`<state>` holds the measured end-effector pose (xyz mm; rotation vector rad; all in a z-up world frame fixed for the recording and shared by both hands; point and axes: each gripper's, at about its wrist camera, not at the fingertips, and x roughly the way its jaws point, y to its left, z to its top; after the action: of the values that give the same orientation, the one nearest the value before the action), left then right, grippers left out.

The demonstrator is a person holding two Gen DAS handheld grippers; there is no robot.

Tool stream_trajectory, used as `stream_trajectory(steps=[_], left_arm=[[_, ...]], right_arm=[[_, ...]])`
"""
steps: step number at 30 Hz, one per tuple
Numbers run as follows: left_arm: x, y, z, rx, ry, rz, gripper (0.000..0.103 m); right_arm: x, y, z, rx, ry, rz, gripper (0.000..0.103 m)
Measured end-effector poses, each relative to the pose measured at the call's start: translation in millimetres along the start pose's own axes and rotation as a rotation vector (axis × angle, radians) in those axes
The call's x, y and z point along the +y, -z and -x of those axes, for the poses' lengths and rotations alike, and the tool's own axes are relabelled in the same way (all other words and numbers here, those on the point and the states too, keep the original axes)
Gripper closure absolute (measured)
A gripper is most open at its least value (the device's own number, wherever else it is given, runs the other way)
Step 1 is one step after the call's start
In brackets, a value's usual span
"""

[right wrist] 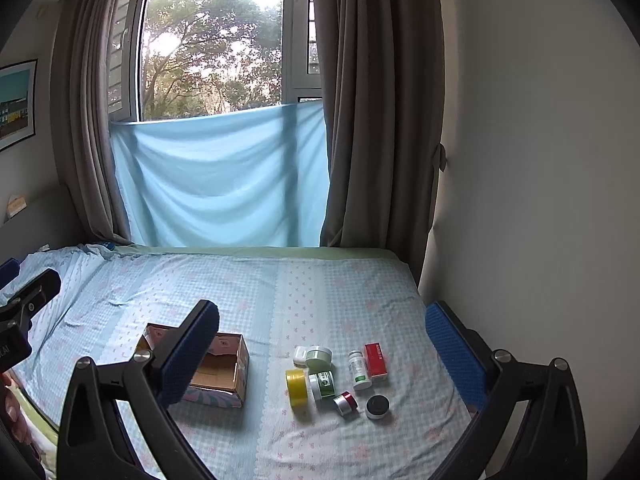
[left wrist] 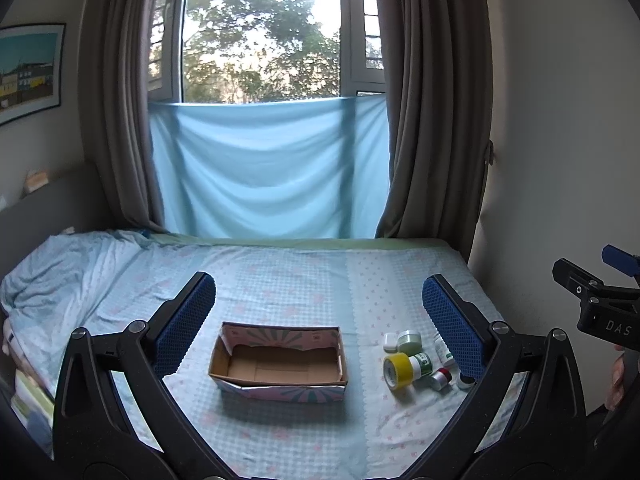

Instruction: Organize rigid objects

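An open cardboard box point(left wrist: 280, 360) with a patterned outside sits empty on the bed; it also shows in the right wrist view point(right wrist: 224, 372), partly behind a finger. To its right lies a cluster of small items: a yellow tape roll point(right wrist: 297, 388), a green-labelled jar point(right wrist: 322, 385), a pale green jar point(right wrist: 319, 356), a white bottle point(right wrist: 359, 369), a red box point(right wrist: 376, 360), a red-and-silver tin point(right wrist: 345, 402) and a black round lid point(right wrist: 377, 406). My left gripper point(left wrist: 318, 312) is open above the box. My right gripper point(right wrist: 320, 340) is open above the cluster. Both are empty.
The bed point(right wrist: 280, 288) has a pale blue checked sheet, with a crumpled duvet point(left wrist: 60, 272) at the left. A wall point(right wrist: 520, 200) borders the bed on the right. Curtains point(right wrist: 380, 120) and a window stand behind.
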<state>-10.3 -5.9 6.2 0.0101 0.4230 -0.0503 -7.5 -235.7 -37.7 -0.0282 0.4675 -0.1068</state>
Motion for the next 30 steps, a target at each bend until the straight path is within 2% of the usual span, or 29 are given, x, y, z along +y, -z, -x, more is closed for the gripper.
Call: stream_trajectory(steps=[9, 17, 22, 27, 30], left_arm=[[-3, -1, -6, 0.014, 0.019, -0.006, 0.000], [-13, -9, -38, 0.097, 0.055, -0.015, 0.000], [-31, 6, -87, 0.195, 0.130, -0.011, 0.001], [-61, 32, -136, 0.317, 0.163, 0.027, 0.001], [-85, 54, -169, 0.403, 0.150, 0.020, 0.001]], right_arm=[[-1, -2, -2, -0.001, 0.003, -0.007, 0.000], [-10, -12, -15, 0.033, 0.017, -0.030, 0.000], [-22, -9, -47, 0.074, 0.022, -0.062, 0.000], [-48, 4, -91, 0.161, 0.042, -0.077, 0.000], [-68, 12, -118, 0.207, 0.050, -0.064, 0.000]])
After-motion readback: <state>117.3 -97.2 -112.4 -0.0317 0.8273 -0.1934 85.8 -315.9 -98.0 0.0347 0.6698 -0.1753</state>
